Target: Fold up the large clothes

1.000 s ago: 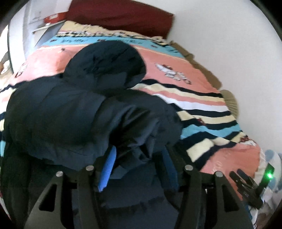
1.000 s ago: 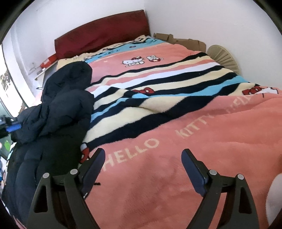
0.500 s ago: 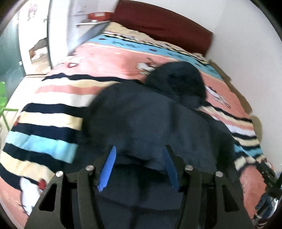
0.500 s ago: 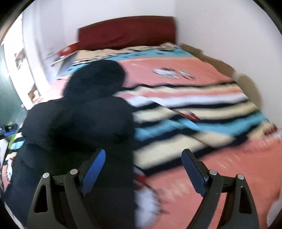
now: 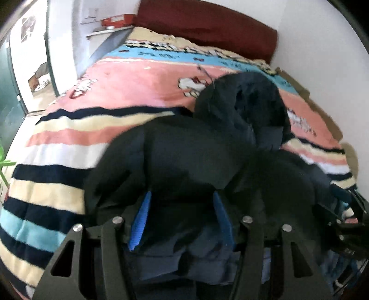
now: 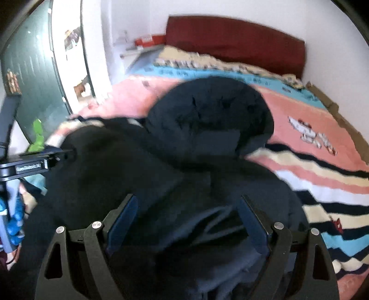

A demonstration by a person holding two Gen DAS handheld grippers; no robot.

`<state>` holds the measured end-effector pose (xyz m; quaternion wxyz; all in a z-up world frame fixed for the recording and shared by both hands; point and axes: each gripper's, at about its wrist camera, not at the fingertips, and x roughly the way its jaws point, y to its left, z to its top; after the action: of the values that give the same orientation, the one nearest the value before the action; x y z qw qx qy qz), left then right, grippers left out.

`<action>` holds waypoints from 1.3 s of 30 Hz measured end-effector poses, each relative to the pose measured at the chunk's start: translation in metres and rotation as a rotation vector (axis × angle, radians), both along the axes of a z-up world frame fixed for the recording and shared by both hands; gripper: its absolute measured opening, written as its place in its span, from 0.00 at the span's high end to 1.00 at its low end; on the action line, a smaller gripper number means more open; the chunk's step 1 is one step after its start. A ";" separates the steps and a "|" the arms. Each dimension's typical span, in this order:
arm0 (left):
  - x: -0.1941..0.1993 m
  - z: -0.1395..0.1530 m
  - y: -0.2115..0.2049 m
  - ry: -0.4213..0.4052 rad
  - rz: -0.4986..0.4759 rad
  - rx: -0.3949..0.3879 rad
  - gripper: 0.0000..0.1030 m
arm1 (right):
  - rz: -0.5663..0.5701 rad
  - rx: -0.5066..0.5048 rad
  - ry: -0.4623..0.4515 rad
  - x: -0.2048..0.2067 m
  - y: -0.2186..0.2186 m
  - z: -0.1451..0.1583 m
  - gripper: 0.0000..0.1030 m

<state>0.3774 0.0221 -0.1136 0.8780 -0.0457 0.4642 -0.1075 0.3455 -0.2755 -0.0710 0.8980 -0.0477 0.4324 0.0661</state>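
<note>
A dark navy hooded puffer jacket [image 5: 196,150] lies across the striped bed, its hood [image 5: 242,99] pointing toward the headboard. My left gripper [image 5: 182,193] is low over the jacket's near part, and a thick fold of fabric fills the gap between its blue pads [image 5: 140,219]. In the right wrist view the same jacket [image 6: 161,173] and hood [image 6: 207,120] fill the middle. My right gripper [image 6: 186,197] hovers over the jacket body with its jaws wide apart, holding nothing.
A striped pink, cream, blue and black blanket [image 5: 115,92] covers the bed. Behind it stand a dark red headboard [image 5: 207,27] and a shelf with a red box [image 5: 117,20]. A white wall runs along the right side, and a doorway [image 5: 34,76] opens on the left.
My right gripper has swung from over the bare pink blanket to above the jacket. My left gripper has shifted sideways with the jacket fold still between its pads, and more blanket shows on its left.
</note>
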 end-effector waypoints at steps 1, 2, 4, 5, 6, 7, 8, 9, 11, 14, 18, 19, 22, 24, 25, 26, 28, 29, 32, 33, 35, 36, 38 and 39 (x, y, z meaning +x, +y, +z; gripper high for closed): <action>0.001 -0.009 -0.002 0.005 -0.004 -0.005 0.46 | -0.007 -0.014 0.025 0.004 -0.004 -0.016 0.15; 0.000 -0.019 -0.004 0.006 -0.006 -0.010 0.45 | -0.007 -0.017 0.034 0.005 -0.005 -0.026 0.15; -0.002 -0.029 -0.009 -0.003 -0.007 0.004 0.44 | -0.004 0.013 0.037 0.006 -0.015 -0.046 0.14; -0.002 -0.031 -0.011 0.005 -0.009 0.018 0.44 | -0.006 0.035 0.038 0.007 -0.019 -0.051 0.14; -0.001 -0.031 -0.012 0.017 -0.012 0.024 0.44 | -0.003 0.040 0.045 0.008 -0.020 -0.052 0.14; 0.001 -0.027 -0.012 0.041 -0.024 0.030 0.45 | 0.006 0.032 0.056 0.010 -0.019 -0.051 0.14; 0.001 -0.021 -0.011 0.053 -0.037 0.027 0.45 | 0.015 0.026 0.072 0.012 -0.018 -0.049 0.14; 0.002 -0.011 -0.008 0.051 -0.058 -0.001 0.45 | 0.025 0.031 0.098 0.013 -0.019 -0.046 0.14; 0.006 0.011 -0.001 0.027 -0.096 -0.045 0.45 | 0.067 0.052 0.110 0.012 -0.024 -0.032 0.14; 0.036 0.038 0.001 0.022 -0.130 -0.097 0.45 | 0.087 0.108 0.065 0.020 -0.051 -0.004 0.14; 0.101 0.060 -0.017 0.014 -0.156 -0.116 0.45 | 0.031 0.140 0.007 0.068 -0.099 0.021 0.12; 0.120 0.063 -0.025 0.014 -0.160 -0.113 0.45 | 0.016 0.145 -0.005 0.086 -0.111 0.024 0.11; 0.173 0.069 -0.055 -0.004 -0.181 -0.092 0.45 | -0.033 0.175 -0.023 0.143 -0.144 0.022 0.11; 0.203 0.067 -0.081 -0.012 -0.209 -0.063 0.45 | -0.049 0.184 -0.033 0.174 -0.156 0.018 0.10; 0.216 0.064 -0.095 -0.008 -0.227 -0.051 0.45 | -0.060 0.196 -0.037 0.197 -0.164 0.013 0.10; 0.232 0.058 -0.112 -0.003 -0.254 -0.030 0.45 | -0.065 0.209 -0.037 0.211 -0.169 0.010 0.10; 0.252 0.047 -0.133 -0.003 -0.274 -0.010 0.45 | -0.074 0.250 -0.043 0.244 -0.177 -0.003 0.10; 0.260 0.041 -0.140 0.000 -0.283 -0.009 0.45 | -0.078 0.272 -0.044 0.256 -0.180 -0.008 0.10; 0.296 0.015 -0.154 0.036 -0.265 -0.027 0.45 | -0.093 0.355 -0.034 0.289 -0.188 -0.031 0.09; 0.304 0.010 -0.155 0.046 -0.253 -0.041 0.45 | -0.099 0.366 -0.029 0.299 -0.187 -0.040 0.09; 0.325 -0.013 -0.148 0.105 -0.192 -0.103 0.45 | -0.105 0.385 -0.016 0.316 -0.185 -0.054 0.09; 0.328 -0.021 -0.145 0.128 -0.171 -0.124 0.45 | -0.114 0.398 0.001 0.324 -0.183 -0.064 0.09; 0.331 -0.037 -0.139 0.135 -0.140 -0.146 0.45 | -0.126 0.415 0.028 0.333 -0.179 -0.078 0.17; 0.328 -0.041 -0.140 0.127 -0.146 -0.127 0.47 | -0.119 0.416 0.037 0.335 -0.175 -0.083 0.37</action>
<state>0.7055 -0.1178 -0.1546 0.8318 -0.0741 0.5134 -0.1974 0.6804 -0.4501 -0.1539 0.8827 0.1656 0.4279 0.1020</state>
